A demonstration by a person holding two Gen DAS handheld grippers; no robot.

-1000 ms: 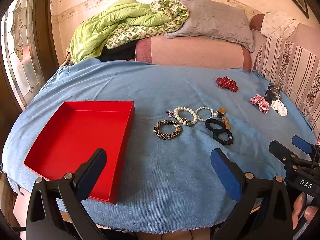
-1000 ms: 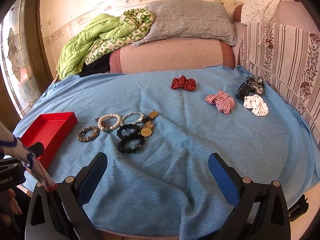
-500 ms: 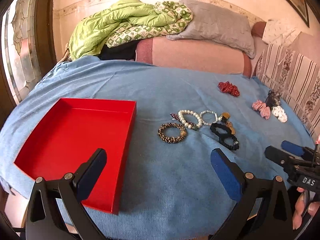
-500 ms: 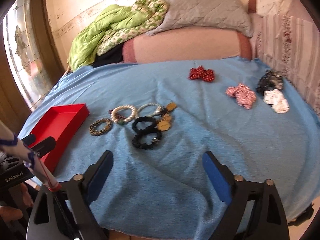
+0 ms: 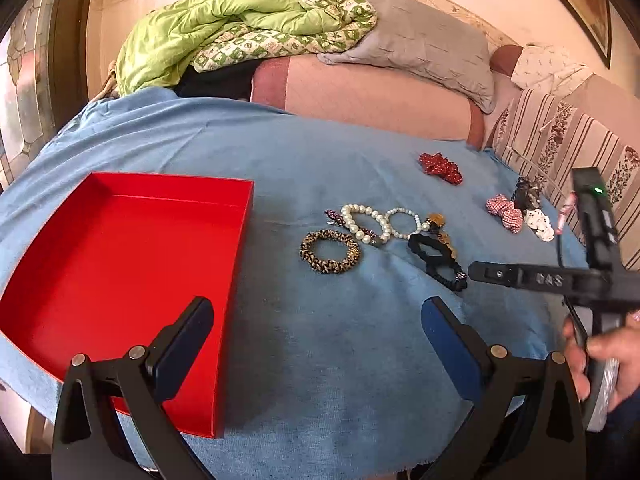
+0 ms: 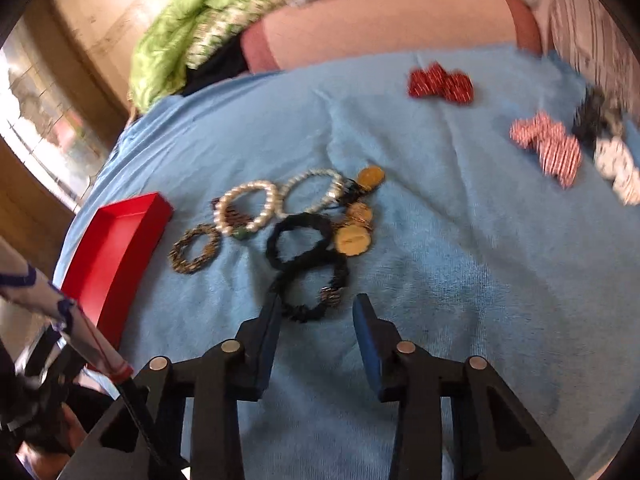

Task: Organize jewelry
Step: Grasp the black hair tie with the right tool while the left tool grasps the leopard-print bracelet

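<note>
A cluster of jewelry lies mid-table on the blue cloth: a leopard-print bracelet (image 5: 330, 256), pearl bracelets (image 5: 366, 223), gold medallions (image 6: 352, 240) and two black hair ties (image 6: 308, 276). An empty red tray (image 5: 120, 256) sits to the left. My left gripper (image 5: 316, 320) is open, above the cloth between tray and jewelry. My right gripper (image 6: 316, 308) is open with its jaws partly narrowed, just short of the nearer black hair tie, holding nothing; it also shows in the left wrist view (image 5: 480, 270).
A red scrunchie (image 5: 440, 168), a red-checked scrunchie (image 5: 505, 210), a dark scrunchie (image 5: 528, 192) and a white one (image 5: 540, 224) lie at the right. A sofa with a green quilt (image 5: 224, 24) and grey pillow (image 5: 424, 40) stands behind the table.
My right gripper has moved forward and down toward the black hair ties, and its jaws have narrowed. My left gripper has moved forward over the cloth and stays open.
</note>
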